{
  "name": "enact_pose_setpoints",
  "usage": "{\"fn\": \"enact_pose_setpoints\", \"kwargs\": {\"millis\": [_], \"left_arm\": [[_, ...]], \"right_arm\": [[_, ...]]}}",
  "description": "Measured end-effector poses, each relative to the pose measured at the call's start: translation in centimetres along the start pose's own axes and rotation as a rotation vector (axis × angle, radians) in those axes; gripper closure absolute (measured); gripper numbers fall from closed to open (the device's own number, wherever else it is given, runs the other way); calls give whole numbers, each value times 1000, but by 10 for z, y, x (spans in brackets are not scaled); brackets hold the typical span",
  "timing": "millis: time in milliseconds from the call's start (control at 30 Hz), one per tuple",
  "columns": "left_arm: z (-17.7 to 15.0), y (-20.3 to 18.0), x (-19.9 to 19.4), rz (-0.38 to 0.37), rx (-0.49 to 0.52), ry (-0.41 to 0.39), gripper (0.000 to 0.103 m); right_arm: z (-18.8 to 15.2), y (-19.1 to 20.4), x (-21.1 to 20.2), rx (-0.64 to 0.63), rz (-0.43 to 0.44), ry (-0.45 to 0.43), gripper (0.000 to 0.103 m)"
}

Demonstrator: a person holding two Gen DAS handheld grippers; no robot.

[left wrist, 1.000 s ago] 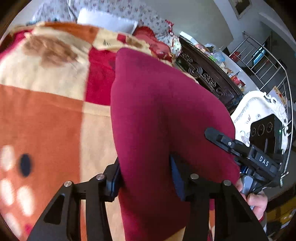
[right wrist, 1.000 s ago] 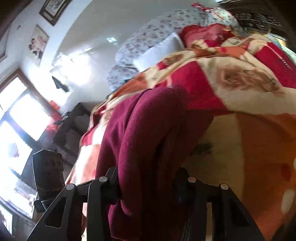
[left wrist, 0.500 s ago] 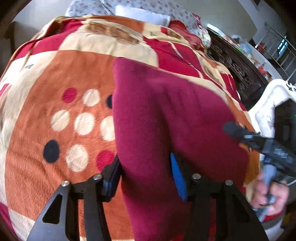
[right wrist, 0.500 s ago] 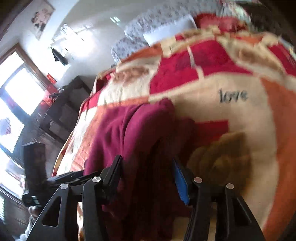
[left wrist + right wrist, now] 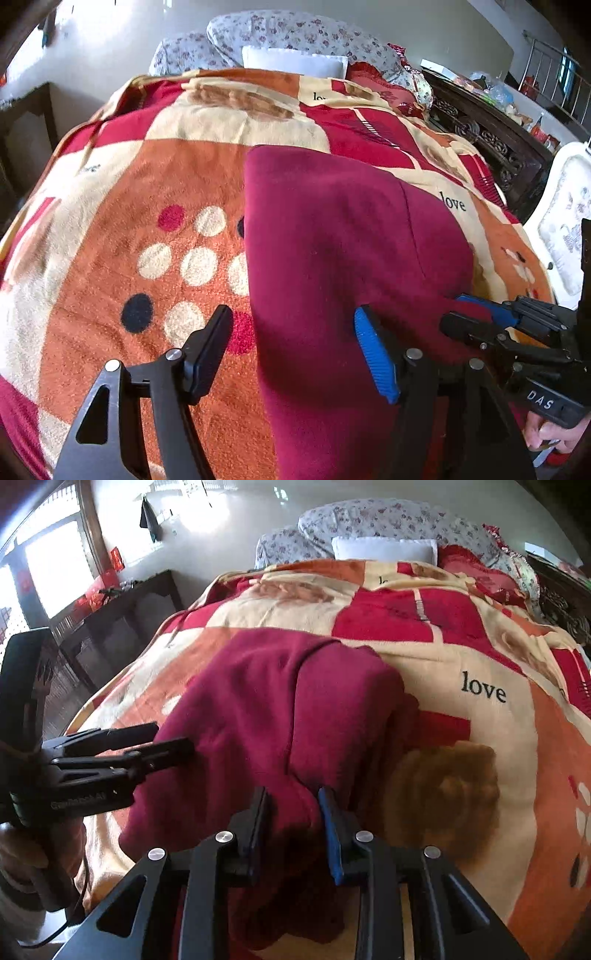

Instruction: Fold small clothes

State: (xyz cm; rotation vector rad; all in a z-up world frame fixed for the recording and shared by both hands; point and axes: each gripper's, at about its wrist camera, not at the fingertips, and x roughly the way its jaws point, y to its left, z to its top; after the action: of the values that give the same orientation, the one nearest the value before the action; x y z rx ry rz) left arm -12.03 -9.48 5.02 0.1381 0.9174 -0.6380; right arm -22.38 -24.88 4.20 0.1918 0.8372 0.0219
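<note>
Garment may unfold on the blanket: left gripper spread, right gripper pinching only 1 near fold.

A patchwork blanket in orange, cream and red covers the bed; it carries cream and dark dots and the printed word "love". A white pillow lies at the head end, against floral bedding. A carved dark wooden cabinet stands beside the bed. A dark side table stands near a bright window.
</note>
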Motion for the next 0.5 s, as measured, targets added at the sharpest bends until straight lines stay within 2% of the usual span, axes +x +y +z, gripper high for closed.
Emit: {"fn": "enact_pose_setpoints", "kwargs": {"millis": [100,267,400,500], "left_arm": [[-9,-2,-10,48,13,-32,35],[-16,-10,-28,84,16,-90,32],[-20,-14,-49,113,1,-149,19],[-22,-14,-62,132,-16,-182,17]], "right_arm": [[4,2,-12,19,5,-24,72],[-3,7,-45,67,-17,-104,42],[-3,16,-61,52,-96,-154,34],[-1,19,-67,56,-137,-177,30]]}}
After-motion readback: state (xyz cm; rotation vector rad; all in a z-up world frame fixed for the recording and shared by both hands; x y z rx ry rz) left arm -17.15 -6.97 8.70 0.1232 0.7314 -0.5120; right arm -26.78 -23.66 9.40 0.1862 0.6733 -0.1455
